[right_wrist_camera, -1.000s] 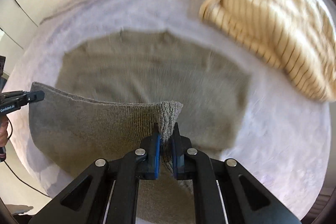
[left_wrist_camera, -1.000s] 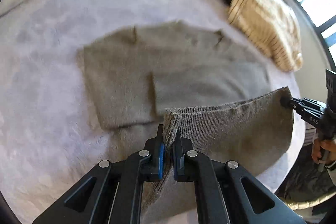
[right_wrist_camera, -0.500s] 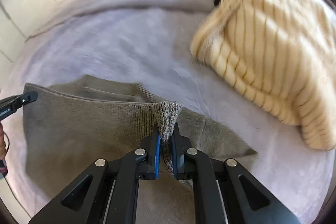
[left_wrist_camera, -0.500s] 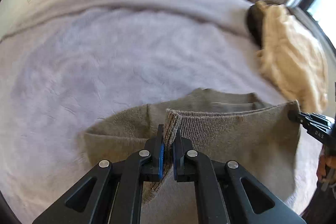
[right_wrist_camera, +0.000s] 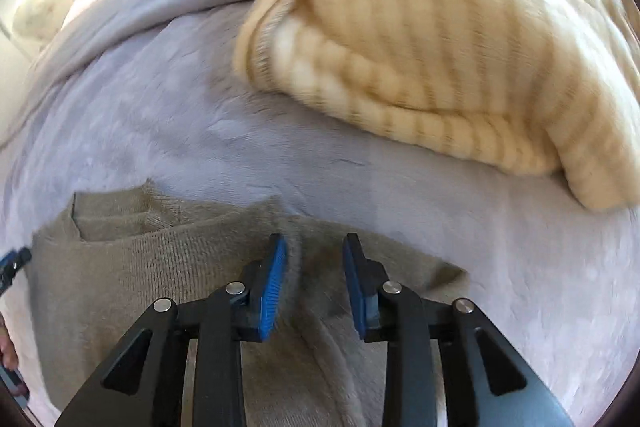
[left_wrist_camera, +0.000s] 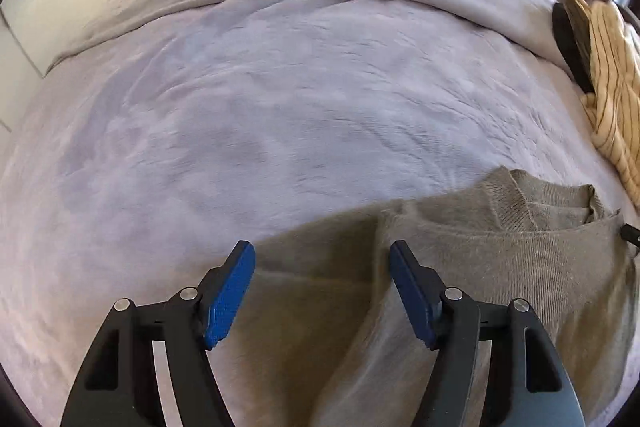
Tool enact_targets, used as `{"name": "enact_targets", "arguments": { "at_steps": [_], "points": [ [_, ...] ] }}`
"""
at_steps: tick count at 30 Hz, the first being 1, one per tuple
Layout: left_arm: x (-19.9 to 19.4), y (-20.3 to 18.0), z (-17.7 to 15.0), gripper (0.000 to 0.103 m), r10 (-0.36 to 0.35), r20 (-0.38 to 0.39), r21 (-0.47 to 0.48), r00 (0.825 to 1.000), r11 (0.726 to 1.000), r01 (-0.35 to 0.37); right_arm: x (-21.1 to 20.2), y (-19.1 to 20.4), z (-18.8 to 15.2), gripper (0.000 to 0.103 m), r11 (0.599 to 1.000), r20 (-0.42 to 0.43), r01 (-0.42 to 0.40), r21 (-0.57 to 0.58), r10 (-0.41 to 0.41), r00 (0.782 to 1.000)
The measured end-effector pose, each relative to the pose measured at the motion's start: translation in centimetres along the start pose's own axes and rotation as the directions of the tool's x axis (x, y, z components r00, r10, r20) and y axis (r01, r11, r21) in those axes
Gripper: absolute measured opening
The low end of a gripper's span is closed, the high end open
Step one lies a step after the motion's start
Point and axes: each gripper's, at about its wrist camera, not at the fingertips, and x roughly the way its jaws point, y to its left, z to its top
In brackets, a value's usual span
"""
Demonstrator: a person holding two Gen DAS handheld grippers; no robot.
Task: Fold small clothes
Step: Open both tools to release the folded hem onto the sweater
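Knit taupe sweater (left_wrist_camera: 480,267) lies folded; both the left gripper (left_wrist_camera: 322,291) and right gripper (right_wrist_camera: 314,283) are opening, pads clear. Snagged fibres could drag the fold askew.

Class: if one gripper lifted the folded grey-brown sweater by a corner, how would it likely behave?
The sweater would probably sag and unfold: its soft knit lies limp in layers on the blanket. It likely won't slip easily; the fuzzy ribbed surface looks grippy.

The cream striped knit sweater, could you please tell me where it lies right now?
The cream striped knit sweater lies folded on the lilac plush blanket, filling the upper right of the right wrist view, just beyond the taupe knit garment.
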Motion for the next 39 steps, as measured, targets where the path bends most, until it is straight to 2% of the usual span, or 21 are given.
{"name": "enact_targets", "arguments": {
  "at_steps": [1, 5, 10, 12, 14, 18, 20, 23, 24, 26, 28, 30, 31, 32, 33, 34, 35, 36, 37, 38, 39],
  "points": [
    [-0.9, 0.7, -0.2, 0.07, 0.0, 0.004, -0.004, 1.0, 1.0, 0.0, -0.7, -0.2, -0.3, 0.032, 1.0, 0.006, 0.005, 0.002, -0.005, 1.0],
    [-3.6, 1.7, -2.7, 0.07, -0.046, -0.004, 0.0, 0.999, 0.999, 0.046, -3.2, -0.2, -2.8, 0.032, 0.998, 0.012, -0.054, -0.024, 0.055, 0.998],
    [-5.0, 0.4, -7.9, 0.07, -0.067, -0.076, 0.003, 0.995, 0.998, 0.068, -5.5, 1.8, -8.9, 0.032, 0.992, -0.024, -0.093, -0.088, 0.091, 0.996],
    [-4.6, 0.3, -10.2, 0.07, -0.048, -0.115, -0.006, 0.992, 0.999, 0.048, -5.4, 2.6, -11.2, 0.032, 0.989, -0.052, -0.075, -0.124, 0.069, 0.996],
    [-3.7, 0.8, -12.7, 0.07, -0.008, -0.159, -0.017, 0.987, 1.0, 0.005, -4.4, 2.7, -14.0, 0.031, 0.986, -0.102, -0.027, -0.165, 0.01, 0.995],
    [-3.9, 3.0, -15.8, 0.076, -0.043, -0.172, -0.063, 0.984, 0.998, 0.032, -4.9, 1.4, -17.3, 0.031, 0.979, -0.108, 0.039, -0.199, -0.062, 0.992],
    [-4.5, 3.8, -16.5, 0.076, -0.045, -0.179, -0.056, 0.983, 0.998, 0.035, -5.7, 0.6, -18.1, 0.031, 0.985, -0.123, 0.034, -0.169, -0.055, 0.991],
    [-5.4, 4.6, -17.1, 0.076, -0.051, -0.194, -0.061, 0.98, 0.997, 0.04, -7.3, -1.8, -18.9, 0.035, 0.999, -0.148, -0.049, -0.012, 0.047, 0.988],
    [-5.6, 4.9, -17.2, 0.076, -0.06, -0.202, -0.076, 0.978, 0.996, 0.046, -8.0, -2.8, -19.1, 0.044, 0.993, -0.149, -0.09, 0.071, 0.1, 0.984],
    [-6.0, 5.5, -17.7, 0.076, -0.098, -0.226, -0.134, 0.969, 0.989, 0.069, -8.7, -5.0, -19.8, 0.061, 0.951, -0.135, -0.168, 0.259, 0.208, 0.969],
    [-6.2, 6.2, -18.3, 0.076, -0.178, -0.248, -0.226, 0.952, 0.966, 0.122, -8.6, -7.0, -20.7, 0.061, 0.879, -0.098, -0.244, 0.411, 0.308, 0.946],
    [-6.1, 6.6, -19.0, 0.076, -0.298, -0.257, -0.321, 0.919, 0.923, 0.21, -7.7, -8.7, -21.2, 0.061, 0.772, -0.044, -0.312, 0.554, 0.401, 0.915],
    [-5.8, 6.6, -19.3, 0.076, -0.363, -0.26, -0.371, 0.895, 0.893, 0.255, -7.3, -8.8, -21.9, 0.061, 0.729, -0.018, -0.331, 0.6, 0.426, 0.905],
    [-5.5, 6.5, -19.4, 0.076, -0.398, -0.262, -0.4, 0.879, 0.874, 0.276, -6.7, -9.1, -21.9, 0.061, 0.689, 0.005, -0.348, 0.636, 0.447, 0.894],
    [-5.2, 6.4, -19.5, 0.076, -0.416, -0.263, -0.429, 0.871, 0.858, 0.28, -5.7, -9.4, -21.9, 0.061, 0.642, 0.027, -0.361, 0.676, 0.469, 0.883],
    [-5.0, 6.3, -19.5, 0.076, -0.418, -0.256, -0.441, 0.872, 0.853, 0.279, -5.0, -9.5, -21.9, 0.058, 0.626, 0.025, -0.355, 0.694, 0.472, 0.881],
    [-4.9, 6.4, -19.5, 0.076, -0.416, -0.247, -0.449, 0.875, 0.849, 0.277, -4.5, -9.7, -21.8, 0.03, 0.621, 0.011, -0.334, 0.709, 0.465, 0.885],
    [-4.8, 6.5, -19.2, 0.061, -0.405, -0.236, -0.455, 0.883, 0.849, 0.268, -3.9, -9.5, -21.4, 0.009, 0.634, -0.027, -0.303, 0.711, 0.456, 0.89],
    [-5.0, 6.8, -18.9, 0.043, -0.373, -0.221, -0.454, 0.901, 0.857, 0.243, -3.7, -8.7, -21.3, 0.009, 0.648, -0.04, -0.299, 0.701, 0.455, 0.89],
    [-5.2, 7.1, -18.7, 0.015, -0.351, -0.211, -0.451, 0.912, 0.863, 0.228, -4.0, -8.2, -20.6, 0.009, 0.682, -0.048, -0.293, 0.67, 0.435, 0.899],
    [-5.5, 7.6, -18.7, 0.014, -0.36, -0.186, -0.46, 0.914, 0.854, 0.242, -4.6, -7.3, -19.8, 0.009, 0.73, -0.059, -0.289, 0.619, 0.41, 0.91]
  ]
}}
